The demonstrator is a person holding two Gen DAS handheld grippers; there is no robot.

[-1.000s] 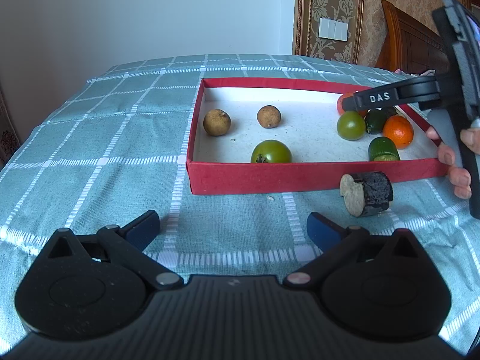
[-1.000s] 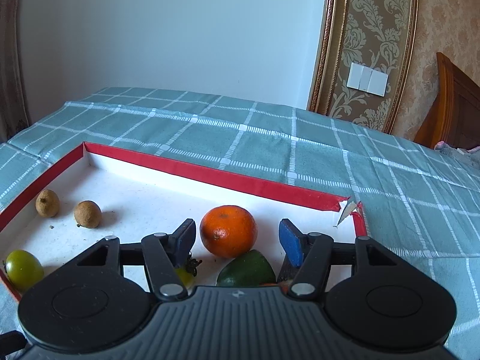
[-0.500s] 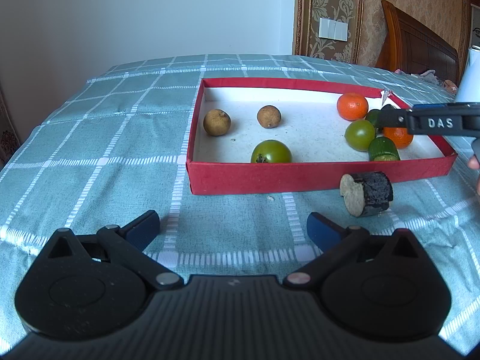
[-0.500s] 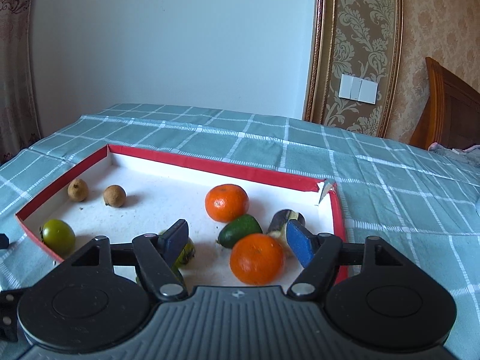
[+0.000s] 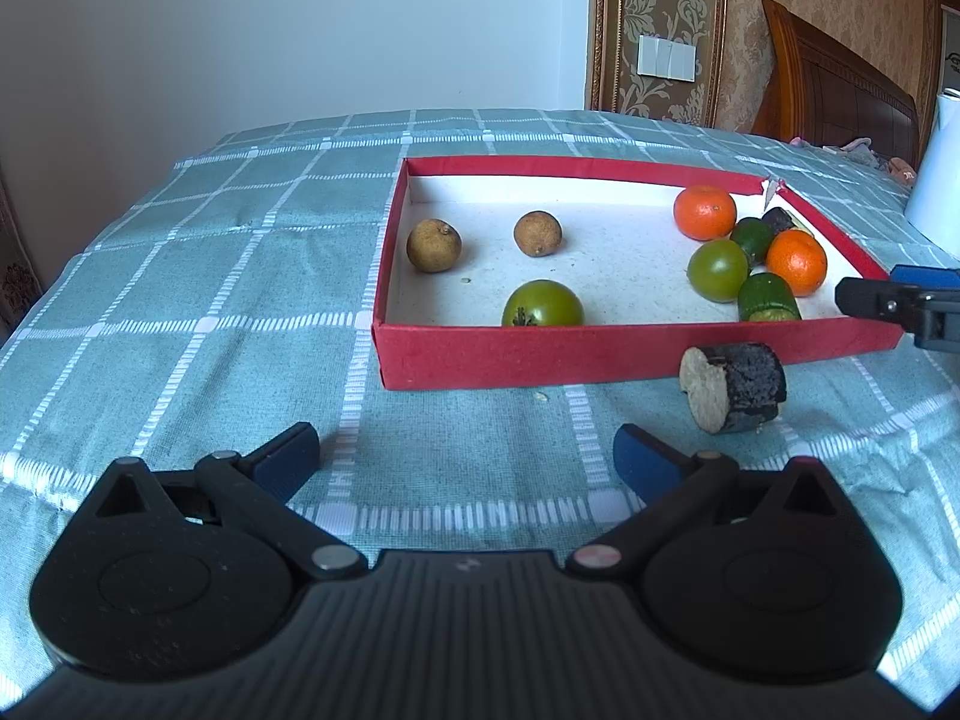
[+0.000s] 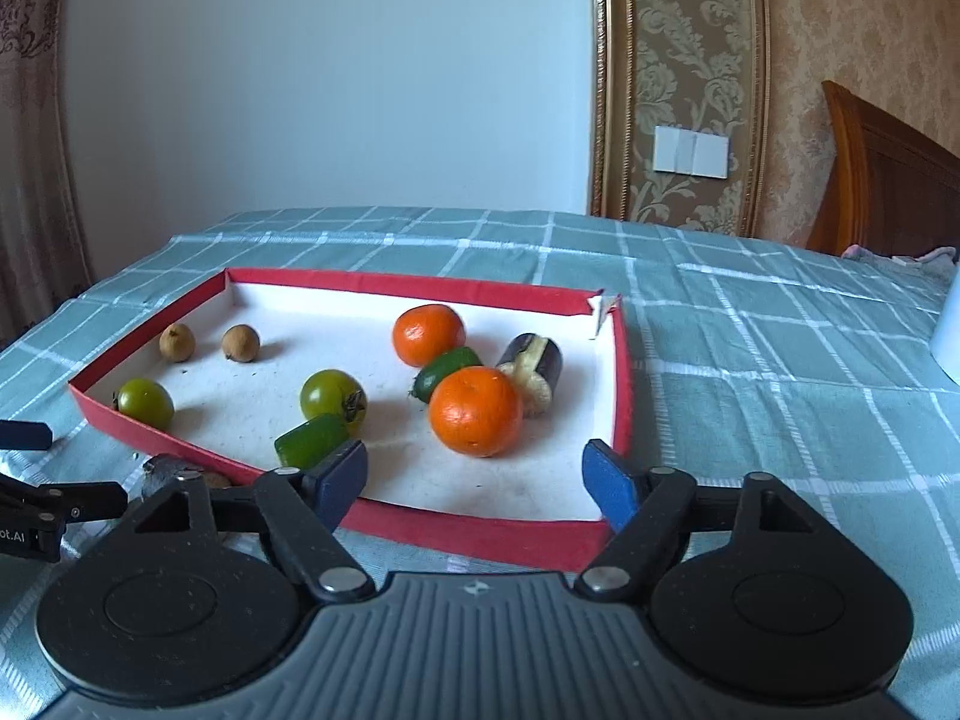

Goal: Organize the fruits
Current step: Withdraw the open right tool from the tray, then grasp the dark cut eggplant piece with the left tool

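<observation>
Eggplant chunk (image 5: 733, 387) outside the red tray (image 5: 600, 354): light, firm; grip its curved sides. Both jaws spread, empty.

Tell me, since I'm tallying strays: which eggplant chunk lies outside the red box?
The eggplant chunk on the tablecloth before the box's near wall; the other chunk lies inside.

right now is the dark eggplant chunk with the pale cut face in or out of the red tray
Out: the eggplant chunk lies on the checked cloth before the red tray.
</observation>
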